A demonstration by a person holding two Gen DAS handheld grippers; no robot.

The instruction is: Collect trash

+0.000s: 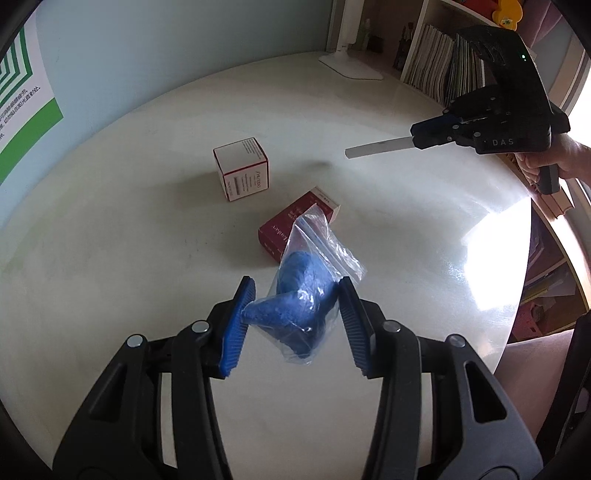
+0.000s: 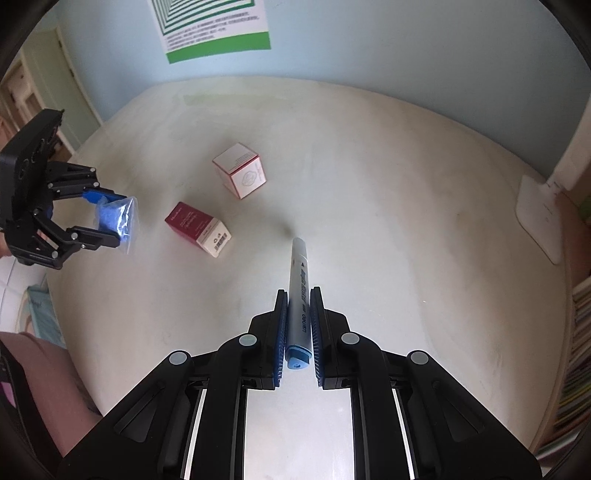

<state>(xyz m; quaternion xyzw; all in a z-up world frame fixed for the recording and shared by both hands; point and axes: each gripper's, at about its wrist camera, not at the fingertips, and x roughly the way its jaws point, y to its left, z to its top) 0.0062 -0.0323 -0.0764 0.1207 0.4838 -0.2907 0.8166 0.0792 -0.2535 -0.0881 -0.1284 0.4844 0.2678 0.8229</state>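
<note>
left gripper pinches bag w/ blue stuff; right gripper clamps grey marker; "das" on right.

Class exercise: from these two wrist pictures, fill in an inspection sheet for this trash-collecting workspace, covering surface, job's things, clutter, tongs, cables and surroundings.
Surface: pale round table, glare patch at one edge.
Job's things: clear bag of blue material; grey marker; white box upright; dark red box lying on its side.
Clutter: white lamp base on the far edge.
Tongs: left tongs pinch the bag off the table; right tongs shut on the marker, held in the air.
Cables: nothing seen.
Surroundings: blue wall with green-and-white poster; shelves of books.
</note>
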